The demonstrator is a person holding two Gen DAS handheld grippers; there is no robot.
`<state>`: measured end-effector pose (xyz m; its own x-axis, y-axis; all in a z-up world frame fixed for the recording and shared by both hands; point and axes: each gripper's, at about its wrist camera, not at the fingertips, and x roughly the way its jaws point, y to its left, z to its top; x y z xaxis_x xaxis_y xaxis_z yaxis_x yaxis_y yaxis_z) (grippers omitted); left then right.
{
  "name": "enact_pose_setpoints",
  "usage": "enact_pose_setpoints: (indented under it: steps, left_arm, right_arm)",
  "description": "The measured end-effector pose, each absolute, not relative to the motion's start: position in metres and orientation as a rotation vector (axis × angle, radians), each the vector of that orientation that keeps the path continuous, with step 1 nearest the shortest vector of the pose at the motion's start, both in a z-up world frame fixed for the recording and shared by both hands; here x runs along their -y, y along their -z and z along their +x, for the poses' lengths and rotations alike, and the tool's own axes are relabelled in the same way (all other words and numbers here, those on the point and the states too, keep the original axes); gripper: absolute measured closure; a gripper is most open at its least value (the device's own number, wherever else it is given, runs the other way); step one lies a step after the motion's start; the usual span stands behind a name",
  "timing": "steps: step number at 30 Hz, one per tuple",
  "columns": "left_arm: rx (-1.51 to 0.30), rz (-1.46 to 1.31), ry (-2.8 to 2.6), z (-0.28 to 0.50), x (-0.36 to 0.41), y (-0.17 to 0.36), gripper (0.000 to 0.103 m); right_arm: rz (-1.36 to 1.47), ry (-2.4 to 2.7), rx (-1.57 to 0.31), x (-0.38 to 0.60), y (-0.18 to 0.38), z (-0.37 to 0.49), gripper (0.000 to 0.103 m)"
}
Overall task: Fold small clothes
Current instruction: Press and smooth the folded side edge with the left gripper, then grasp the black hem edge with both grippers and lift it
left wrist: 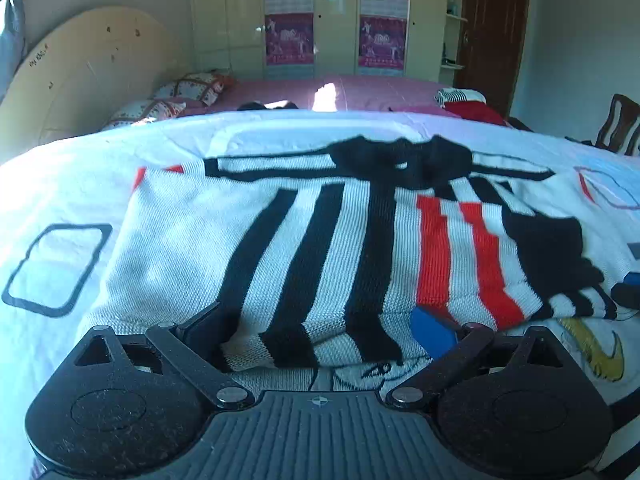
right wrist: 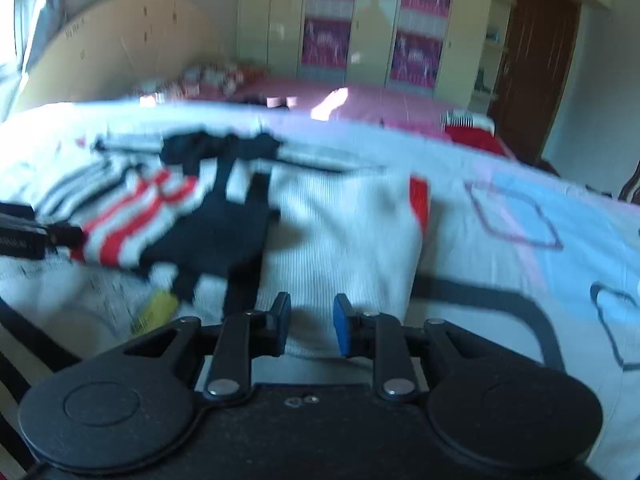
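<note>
A small knitted top (left wrist: 304, 240), white with black and red stripes and a black collar, lies on the bed. My left gripper (left wrist: 328, 336) is open wide, its fingers astride the garment's near hem, which sits between them. In the right wrist view the same top (right wrist: 344, 236) shows a plain white part folded over, with the striped part to the left. My right gripper (right wrist: 309, 322) is open with a narrow gap, its blue pads (right wrist: 342, 322) just at the near edge of the white part. The right wrist view is blurred.
The bed cover (left wrist: 56, 200) is white with drawn outlines and prints. Beyond it lie a pink sheet (left wrist: 360, 92), patterned pillows (left wrist: 188, 88) and a red and striped clothes pile (left wrist: 468, 106). A wardrobe (left wrist: 336, 16), a headboard (left wrist: 92, 68) and a chair (left wrist: 620, 124) stand around.
</note>
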<state>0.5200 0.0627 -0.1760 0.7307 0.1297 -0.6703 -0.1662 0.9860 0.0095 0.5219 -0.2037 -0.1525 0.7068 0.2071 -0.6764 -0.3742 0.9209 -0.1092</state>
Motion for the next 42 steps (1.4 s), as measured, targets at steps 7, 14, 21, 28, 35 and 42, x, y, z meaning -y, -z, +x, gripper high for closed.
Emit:
enact_pose_setpoints:
  steps: [7, 14, 21, 28, 35, 42]
  left_arm:
    - [-0.705, -0.032, -0.186, 0.487, -0.047, 0.139, 0.002]
    - [-0.693, -0.021, -0.191, 0.448, -0.039, 0.120, 0.000]
    - [-0.682, -0.028, -0.143, 0.394, -0.057, 0.121, 0.000]
    - [-0.741, -0.158, -0.138, 0.290, -0.117, 0.141, 0.009]
    - [-0.819, -0.382, -0.046, 0.224, -0.156, 0.172, 0.022]
    - [-0.783, -0.627, 0.147, 0.216, -0.171, 0.192, 0.022]
  right_arm:
    - [-0.133, -0.347, -0.654, 0.217, 0.118, 0.496, 0.046]
    - [-0.067, -0.338, -0.626, 0.242, 0.096, 0.451, 0.036]
    - [0.017, -0.306, -0.695, 0.262, 0.101, 0.402, 0.037]
    - [0.251, -0.333, -0.855, 0.301, 0.130, 0.330, 0.048]
    - [0.470, -0.339, -0.917, 0.335, 0.149, 0.268, 0.049]
    - [0.664, -0.390, -0.957, 0.347, 0.163, 0.243, 0.059]
